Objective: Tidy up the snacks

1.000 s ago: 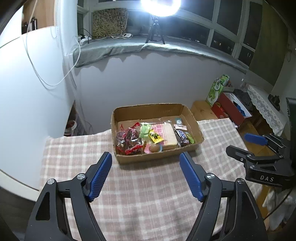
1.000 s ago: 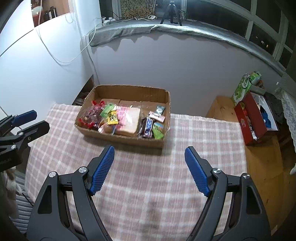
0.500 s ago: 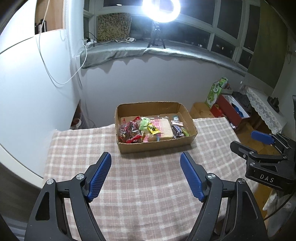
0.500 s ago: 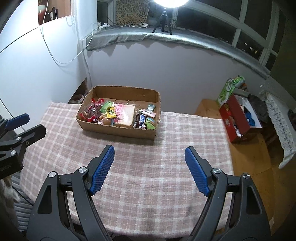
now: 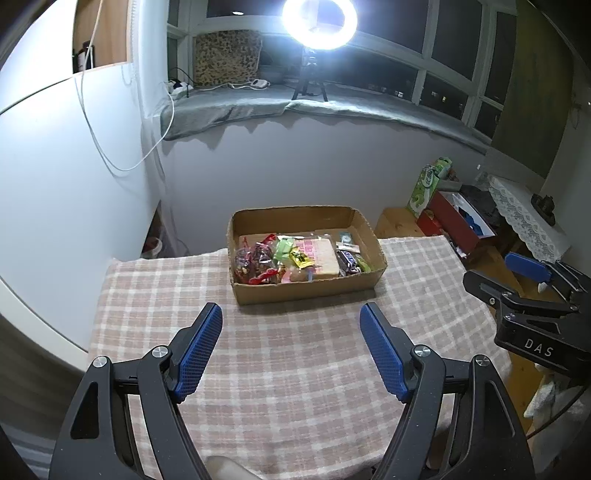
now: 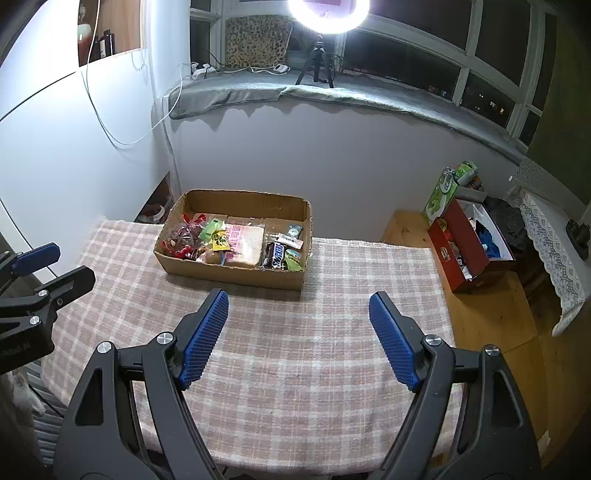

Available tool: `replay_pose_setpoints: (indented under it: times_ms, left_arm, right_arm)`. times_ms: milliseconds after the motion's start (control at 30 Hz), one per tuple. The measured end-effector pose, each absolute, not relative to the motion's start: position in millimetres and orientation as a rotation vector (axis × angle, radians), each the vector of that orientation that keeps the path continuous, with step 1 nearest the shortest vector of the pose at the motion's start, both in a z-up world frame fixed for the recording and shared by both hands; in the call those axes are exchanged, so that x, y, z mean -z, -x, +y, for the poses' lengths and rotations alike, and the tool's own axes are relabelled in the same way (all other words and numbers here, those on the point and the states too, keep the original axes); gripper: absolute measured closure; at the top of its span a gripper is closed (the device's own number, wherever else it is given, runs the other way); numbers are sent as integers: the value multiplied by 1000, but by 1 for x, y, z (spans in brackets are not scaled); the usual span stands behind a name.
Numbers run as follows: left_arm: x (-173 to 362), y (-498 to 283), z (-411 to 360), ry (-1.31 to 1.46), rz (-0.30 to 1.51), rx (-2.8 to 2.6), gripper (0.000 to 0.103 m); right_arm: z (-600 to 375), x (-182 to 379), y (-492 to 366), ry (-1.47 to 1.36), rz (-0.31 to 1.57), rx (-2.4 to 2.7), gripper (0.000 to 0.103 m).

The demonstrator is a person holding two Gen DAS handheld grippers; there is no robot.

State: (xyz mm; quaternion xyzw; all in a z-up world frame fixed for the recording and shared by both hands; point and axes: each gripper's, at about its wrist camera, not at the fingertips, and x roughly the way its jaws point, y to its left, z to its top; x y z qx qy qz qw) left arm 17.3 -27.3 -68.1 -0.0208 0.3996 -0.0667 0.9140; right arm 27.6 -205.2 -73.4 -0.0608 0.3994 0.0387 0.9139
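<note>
A shallow cardboard box [image 5: 306, 291] sits at the far side of the checked tablecloth [image 5: 288, 369]; it also shows in the right wrist view [image 6: 236, 275]. It holds several snacks: red-wrapped sweets [image 5: 255, 258], a yellow packet [image 5: 301, 258], a pink wrapped slab [image 5: 319, 253] and a dark chocolate bar [image 6: 275, 254]. My left gripper [image 5: 291, 350] is open and empty, well back from the box. My right gripper [image 6: 299, 339] is open and empty, also back from the box. Each gripper shows at the edge of the other's view.
A red open box [image 6: 465, 254] and a green carton [image 6: 441, 195] stand on a wooden surface to the right of the table. A lit ring light on a tripod [image 6: 325, 22] stands on the grey window ledge. A white wall with a cable [image 5: 92, 122] rises at left.
Both grippers have pulled back and up from the box, which now looks smaller and farther. Both stay open and empty.
</note>
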Motion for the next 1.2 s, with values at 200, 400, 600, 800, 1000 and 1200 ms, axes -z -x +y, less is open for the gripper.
replay_pose_setpoints:
  times_ms: [200,400,600,800,1000,1200]
  left_arm:
    - [67,-16,-26,56,825,136,26]
    - [68,-17,-24,58,830,124,26]
    - [68,-19,-25,62,834,119,26]
    - [70,-19,-25,67,837,118,26]
    - [68,-18,-23,72,831,83,26]
    - [71,-21,-21,85,852,83,26]
  right_arm:
    - [-204,71,-26,129,820,-83,22]
    - [-203,71,-26,129,822,-87,22]
    - [-200,71,-26,128,825,-89,22]
    - [-199,72,-28,132,824,-90,22]
    - [-198,73,-28,135,826,-94,22]
    - [-195,76,-28,148,821,-103,22]
